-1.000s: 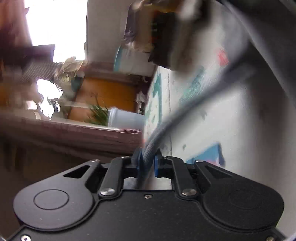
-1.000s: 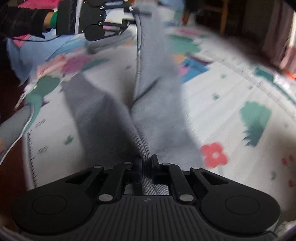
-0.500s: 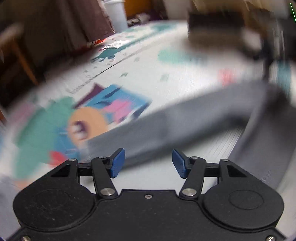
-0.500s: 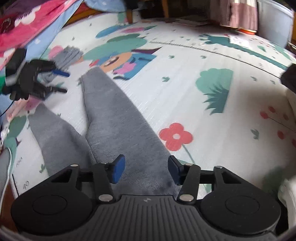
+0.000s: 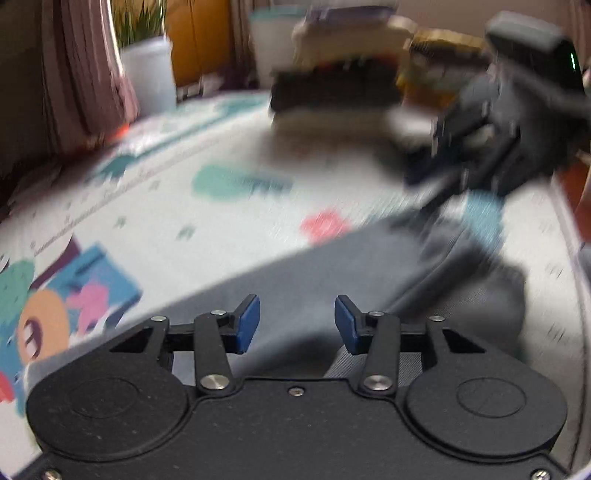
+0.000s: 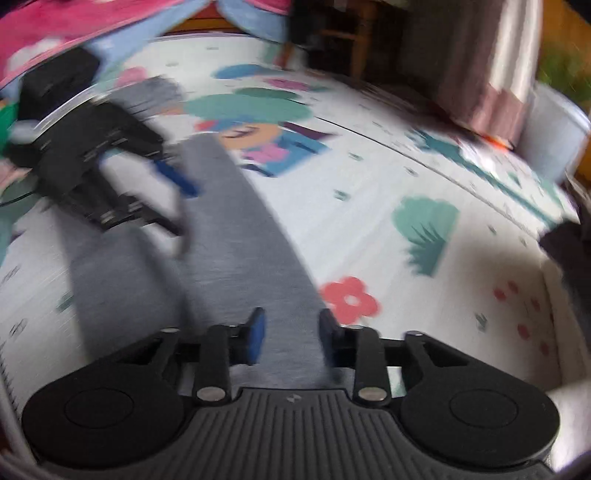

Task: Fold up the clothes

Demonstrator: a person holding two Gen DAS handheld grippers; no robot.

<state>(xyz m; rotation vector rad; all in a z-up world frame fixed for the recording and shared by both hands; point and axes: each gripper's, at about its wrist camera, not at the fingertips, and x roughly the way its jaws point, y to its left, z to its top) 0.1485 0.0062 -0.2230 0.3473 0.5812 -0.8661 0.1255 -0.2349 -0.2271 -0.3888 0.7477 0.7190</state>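
Grey trousers (image 6: 236, 236) lie flat on the patterned play mat (image 6: 388, 177), both legs spread out. In the left wrist view the same grey trousers (image 5: 332, 266) stretch across the mat under my left gripper (image 5: 297, 323), which is open with nothing between its blue pads. My right gripper (image 6: 290, 334) is open too, hovering over one trouser leg. Each gripper shows blurred in the other's view: the right one (image 5: 491, 136) at the upper right, the left one (image 6: 110, 173) over the far leg ends.
A stack of folded clothes (image 5: 340, 81) sits at the mat's far side. A white pot with a plant (image 5: 147, 70) and a curtain (image 5: 85, 62) stand beyond the edge. Pink and blue fabric (image 6: 110, 18) lies behind the mat. Both views are motion-blurred.
Both grippers were shut on the grey trousers a second ago and have let go and opened. The trousers now lie flat on the mat, and both grippers have kept moving over them.
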